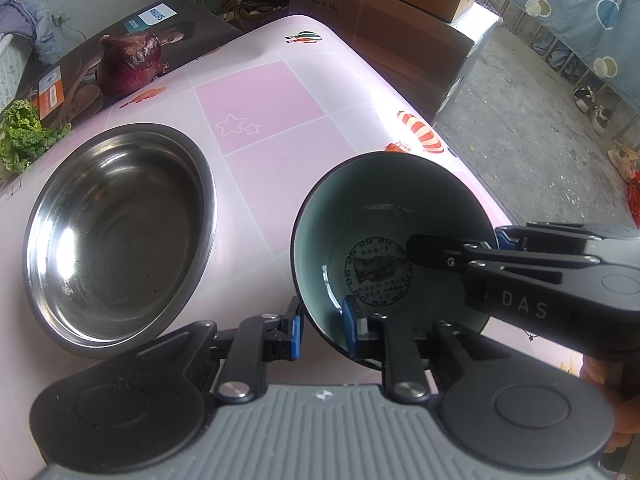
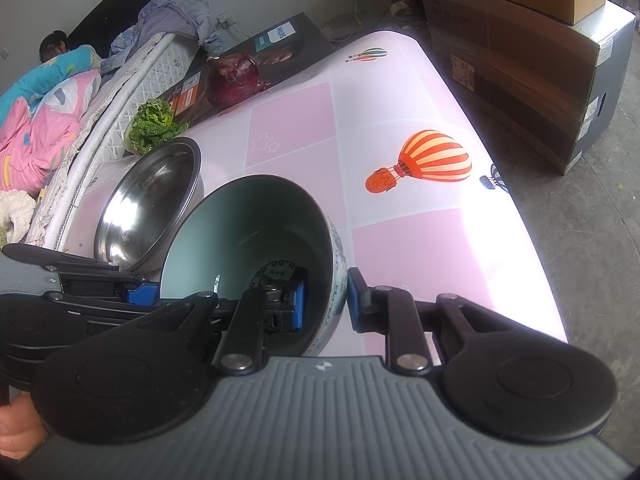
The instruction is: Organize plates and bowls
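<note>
Gripping one ceramic bowl [image 1: 384, 240] from two sides. Dark rim, grey-green inside, printed round emblem at the bottom, patterned white outside seen from the right wrist view. It sits tilted over the pink checked tabletop [image 1: 260, 96], mouth toward both cameras; can't tell if its base touches the surface.

Left gripper [image 1: 324, 330]: jaws nearly closed, pinching the near rim, one blue pad inside the bowl, the other outside.

Right gripper [image 2: 326, 300]: same narrow pinch on the wall at the right side, one pad inside, one outside. In the left wrist view it reaches in from the right, inner finger lying over the emblem.

Steel bowl [image 1: 116, 236]: empty, upright on the table just left of the ceramic one, apart from it.

Further back: red onion [image 1: 130, 62] on a dark printed box [image 1: 168, 28], leafy greens [image 1: 24, 132] at the table's left edge. Cardboard boxes [image 2: 520, 40] on the floor beyond the far end.
</note>
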{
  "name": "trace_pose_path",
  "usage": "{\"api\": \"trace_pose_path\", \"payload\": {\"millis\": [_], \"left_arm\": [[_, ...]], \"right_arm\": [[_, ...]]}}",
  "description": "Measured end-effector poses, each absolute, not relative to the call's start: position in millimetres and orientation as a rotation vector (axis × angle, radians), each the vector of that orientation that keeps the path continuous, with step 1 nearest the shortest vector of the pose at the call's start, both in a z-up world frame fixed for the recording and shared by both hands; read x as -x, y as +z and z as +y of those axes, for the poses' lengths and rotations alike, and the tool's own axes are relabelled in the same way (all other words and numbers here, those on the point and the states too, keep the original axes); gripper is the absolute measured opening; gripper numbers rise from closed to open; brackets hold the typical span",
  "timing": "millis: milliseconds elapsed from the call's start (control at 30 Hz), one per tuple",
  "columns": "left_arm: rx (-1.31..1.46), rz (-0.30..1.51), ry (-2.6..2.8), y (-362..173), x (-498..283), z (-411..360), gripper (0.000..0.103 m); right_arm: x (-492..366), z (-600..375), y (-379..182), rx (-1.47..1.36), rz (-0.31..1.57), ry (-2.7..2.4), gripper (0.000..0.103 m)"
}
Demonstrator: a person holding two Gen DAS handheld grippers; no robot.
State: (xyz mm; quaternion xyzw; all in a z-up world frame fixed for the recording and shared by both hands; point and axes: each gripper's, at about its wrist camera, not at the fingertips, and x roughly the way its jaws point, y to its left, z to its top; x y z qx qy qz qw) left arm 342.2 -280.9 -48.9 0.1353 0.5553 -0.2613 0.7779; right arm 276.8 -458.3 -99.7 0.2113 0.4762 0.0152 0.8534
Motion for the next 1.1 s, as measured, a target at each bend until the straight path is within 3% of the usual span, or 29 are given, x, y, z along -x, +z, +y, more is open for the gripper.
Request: {"api": "trace_pose_path", "payload": {"millis": [1100], "left_arm": [[-0.142,1.136,-0.516,-4,-357,-225,0.021]], "right_arm": [[-301,-419,-43,-0.354,0.946,0.087,0.020]]}}
